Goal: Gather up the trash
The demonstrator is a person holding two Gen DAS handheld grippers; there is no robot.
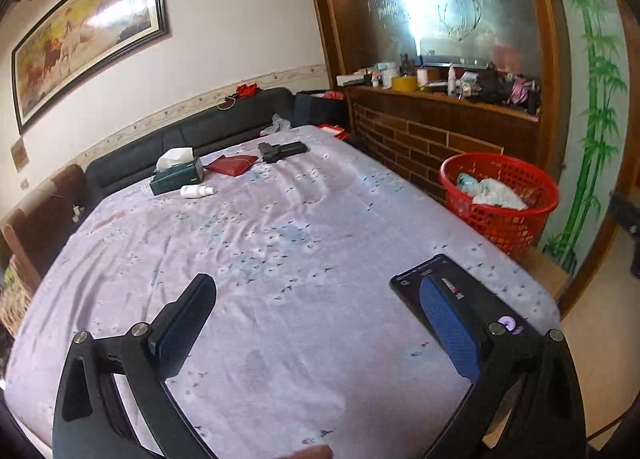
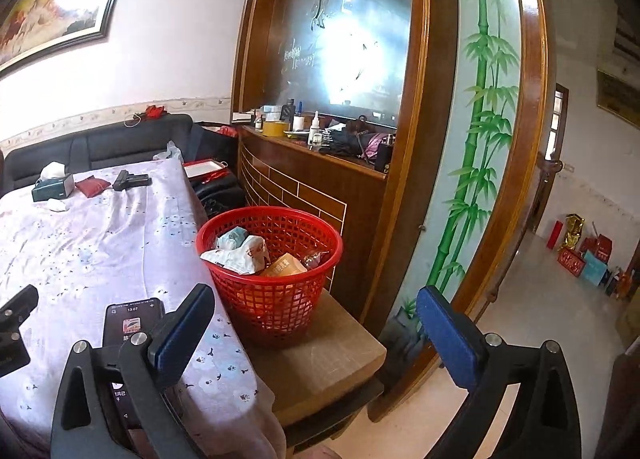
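Crumpled white and pale-blue wrappers (image 2: 236, 253) plus a tan carton (image 2: 285, 266) are lying heaped inside the red mesh basket (image 2: 276, 299), centre of the right wrist view. The basket is standing on a brown stool top (image 2: 320, 355), just beside the cloth-covered desk (image 1: 240, 239). Left claw (image 1: 320, 323) is hovering spread wide over the cloth, nothing between its pads. Right claw (image 2: 316, 331) is likewise gaping, empty. A phone (image 2: 134, 319) is lying at the desk's near edge. A tissue box (image 1: 178, 175) is sitting upper left, on the desk's far side.
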